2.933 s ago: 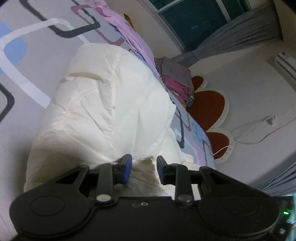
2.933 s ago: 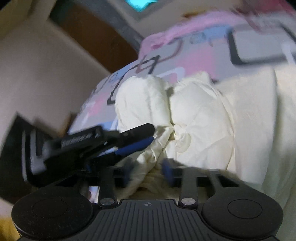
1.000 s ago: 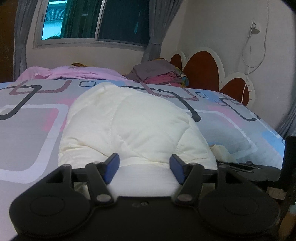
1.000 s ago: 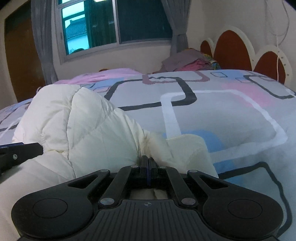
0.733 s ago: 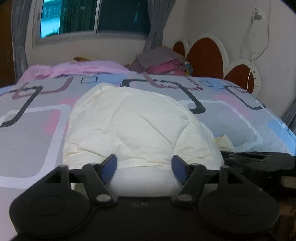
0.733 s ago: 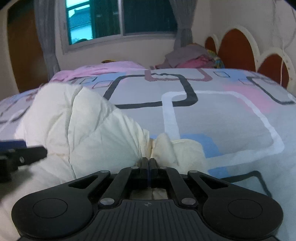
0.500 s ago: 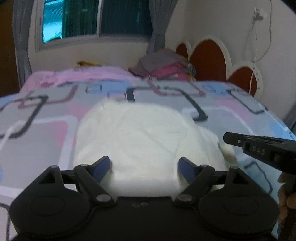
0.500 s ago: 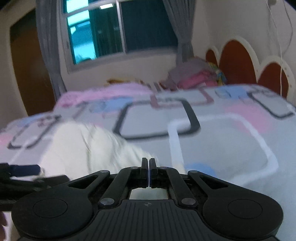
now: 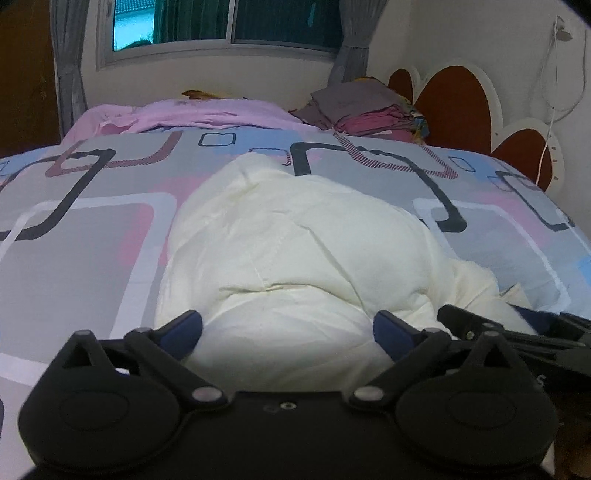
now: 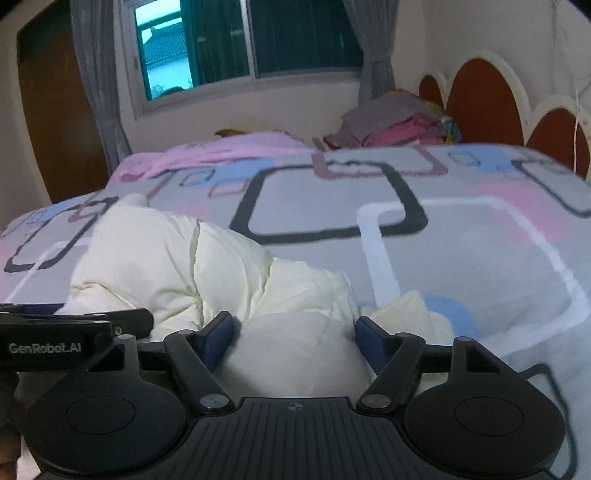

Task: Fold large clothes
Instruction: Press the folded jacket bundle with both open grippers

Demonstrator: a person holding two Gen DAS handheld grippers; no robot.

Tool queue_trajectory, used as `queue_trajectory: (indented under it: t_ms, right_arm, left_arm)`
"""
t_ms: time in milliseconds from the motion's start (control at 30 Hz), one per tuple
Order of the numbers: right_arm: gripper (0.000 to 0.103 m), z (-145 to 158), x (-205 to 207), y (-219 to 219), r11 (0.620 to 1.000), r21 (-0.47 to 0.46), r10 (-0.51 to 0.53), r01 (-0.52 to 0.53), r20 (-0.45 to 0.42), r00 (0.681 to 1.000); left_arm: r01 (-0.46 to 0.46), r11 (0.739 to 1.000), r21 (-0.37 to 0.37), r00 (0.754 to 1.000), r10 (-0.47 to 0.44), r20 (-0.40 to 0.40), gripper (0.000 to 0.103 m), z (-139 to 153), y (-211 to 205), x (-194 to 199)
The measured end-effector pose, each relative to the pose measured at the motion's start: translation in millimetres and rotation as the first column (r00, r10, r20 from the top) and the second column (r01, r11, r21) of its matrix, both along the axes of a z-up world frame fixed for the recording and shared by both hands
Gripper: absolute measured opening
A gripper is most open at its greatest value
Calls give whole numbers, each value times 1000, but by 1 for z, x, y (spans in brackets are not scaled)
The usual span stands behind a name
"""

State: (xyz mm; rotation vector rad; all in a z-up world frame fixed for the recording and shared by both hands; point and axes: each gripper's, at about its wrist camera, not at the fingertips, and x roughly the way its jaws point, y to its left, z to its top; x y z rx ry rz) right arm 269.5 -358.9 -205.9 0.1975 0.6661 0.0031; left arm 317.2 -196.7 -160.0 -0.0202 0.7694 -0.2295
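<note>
A cream padded garment (image 9: pixel 295 254) lies bundled on the patterned bed (image 9: pixel 81 236); it also shows in the right wrist view (image 10: pixel 177 273). My left gripper (image 9: pixel 288 328) is open, its blue-padded fingers either side of the bundle's near edge, holding nothing. My right gripper (image 10: pixel 293 334) is open too, with the garment's near fold between its fingers but not pinched. The right gripper's body shows at the right edge of the left wrist view (image 9: pixel 517 332). The left gripper's body shows at the left edge of the right wrist view (image 10: pixel 66 339).
A pink blanket (image 9: pixel 192 114) lies along the bed's far side. A stack of folded clothes (image 9: pixel 369 109) sits at the far right by the scalloped headboard (image 9: pixel 454 103). A window (image 9: pixel 221 26) with grey curtains is behind. The patterned bedsheet (image 10: pixel 461 251) spreads to the right.
My right gripper has opened and let go of the garment fold it was pinching. My left gripper has opened wider. Both have settled low at the bundle's near edge.
</note>
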Motion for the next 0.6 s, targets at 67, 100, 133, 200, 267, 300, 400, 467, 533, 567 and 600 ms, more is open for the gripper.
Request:
queue_trajectory:
  t_ms: [67, 100, 133, 200, 267, 300, 400, 467, 533, 567, 600]
  right_arm:
    - [72, -9, 1, -3, 1000, 20, -4, 4, 2, 1000]
    - [72, -13, 1, -3, 1000, 19, -7, 7, 6, 1000]
    - [72, -15, 2, -4, 1000, 25, -11, 11, 6, 1000]
    - [72, -17, 4, -6, 999, 32, -10, 10, -6, 1000]
    - [72, -12, 4, -8, 999, 38, 5, -4, -17, 1000]
    - [72, -6, 3, -10, 999, 43, 13, -12, -28, 1000]
    - [74, 17, -8, -17, 998, 67, 19, -16, -40, 999]
    - [91, 30, -21, -21, 996, 80, 34, -31, -43, 998]
    - [93, 40, -35, -27, 995, 91, 53, -49, -38, 998]
    - [93, 43, -41, -31, 994, 93, 55, -50, -50, 997]
    - [93, 43, -47, -35, 994, 101, 49, -42, -66, 997]
  left_arm:
    - [-7, 1000, 4, 1000, 7, 7, 100, -4, -2, 0]
    - [-10, 1000, 3, 1000, 10, 8, 101, -6, -2, 1]
    - [-14, 1000, 2, 1000, 14, 8, 101, -7, -3, 2]
    - [-21, 1000, 8, 1000, 21, 4, 101, -8, -4, 3]
    - [-10, 1000, 29, 1000, 10, 8, 102, -5, -5, 1]
    - [-2, 999, 42, 1000, 1, 13, 102, -2, -6, 0]
    - [8, 998, 60, 1000, -9, 20, 101, 13, -3, -8]
    - [9, 998, 64, 1000, -10, 11, 101, 24, -1, -15]
    - [23, 997, 73, 1000, -24, 13, 101, 33, 2, -22]
    - [32, 996, 81, 999, -33, 13, 102, 37, 4, -27]
    - [35, 996, 85, 999, -36, 10, 102, 40, 7, -31]
